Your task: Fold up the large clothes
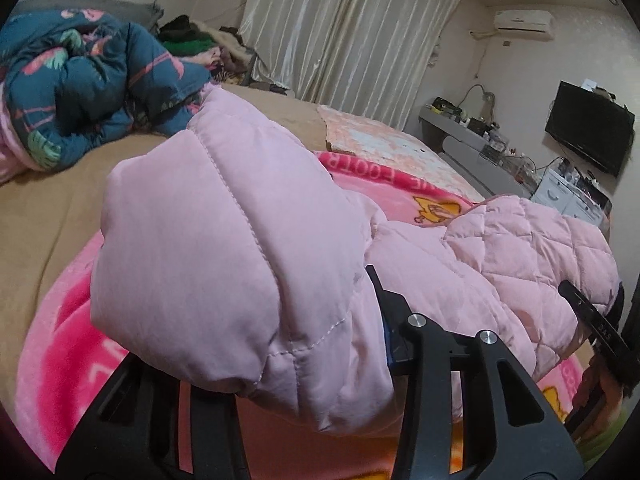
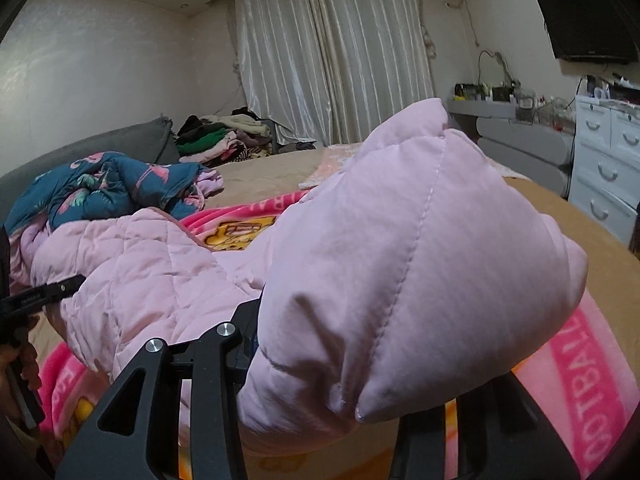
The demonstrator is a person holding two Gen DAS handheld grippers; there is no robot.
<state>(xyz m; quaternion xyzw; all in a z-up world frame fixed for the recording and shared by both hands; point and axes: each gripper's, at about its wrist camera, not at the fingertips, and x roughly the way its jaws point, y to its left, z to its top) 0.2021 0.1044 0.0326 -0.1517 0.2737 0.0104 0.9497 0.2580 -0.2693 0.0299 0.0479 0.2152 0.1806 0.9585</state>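
A pink quilted padded jacket [image 1: 224, 248] is lifted above the bed. My left gripper [image 1: 316, 364] is shut on one puffy corner of it, which bulges over the fingers and hides the tips. My right gripper [image 2: 320, 364] is shut on the other corner of the jacket [image 2: 400, 264] the same way. The quilted lining [image 1: 524, 240] sags between the two grippers. The right gripper shows at the right edge of the left wrist view [image 1: 592, 320]. The left gripper shows at the left edge of the right wrist view [image 2: 44, 296].
A pink cartoon blanket [image 1: 72, 340] lies under the jacket on the tan bed sheet [image 1: 44, 208]. A blue floral quilt [image 1: 80, 80] is bunched at the head end. A clothes pile [image 2: 224, 136], curtains, a grey shelf, white drawers [image 2: 608, 160] and a TV [image 1: 592, 124] stand beyond.
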